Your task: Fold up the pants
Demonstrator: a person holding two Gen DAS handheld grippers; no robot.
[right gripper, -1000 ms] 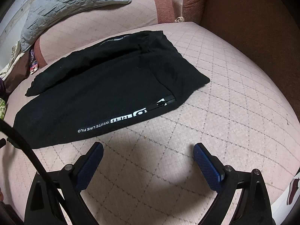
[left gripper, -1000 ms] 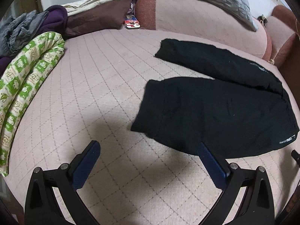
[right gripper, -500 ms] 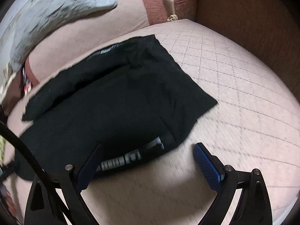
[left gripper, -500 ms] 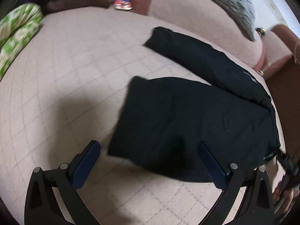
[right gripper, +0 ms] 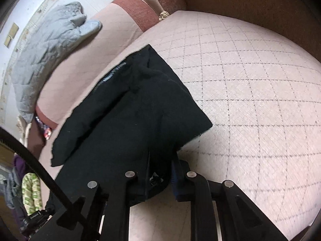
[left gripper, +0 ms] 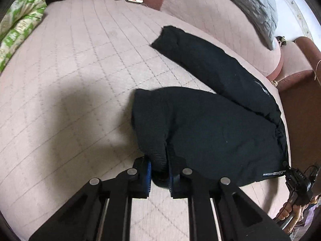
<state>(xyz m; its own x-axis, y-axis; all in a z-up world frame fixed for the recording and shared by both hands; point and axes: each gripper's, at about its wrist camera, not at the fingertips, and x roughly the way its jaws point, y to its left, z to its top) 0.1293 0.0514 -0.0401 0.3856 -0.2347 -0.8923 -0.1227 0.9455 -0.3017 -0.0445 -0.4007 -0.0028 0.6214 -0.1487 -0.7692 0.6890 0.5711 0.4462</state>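
Black knit fabric: the pants (left gripper: 210, 132) lie spread on the pink quilted bed (left gripper: 80, 80), legs splayed apart, the far leg running up toward the bolster (left gripper: 210, 26) at the head. The left gripper (left gripper: 159, 173) has its jaws pressed together on a bunched fold at the hem end of the near leg. The right gripper (right gripper: 160, 175) pinches the near edge at the waistband end, close to the corner of the garment; motion blur makes the exact bite hard to read, but cloth does appear to sit between its blue pads.

Step in hand, as judged here: the first fold, with both ends of the near leg seized. The next move would call for lifting both ends together, level and taut, then carrying the near leg over onto the far leg so the two align. A green patterned cushion (left gripper: 18, 26) lies well clear at the left.
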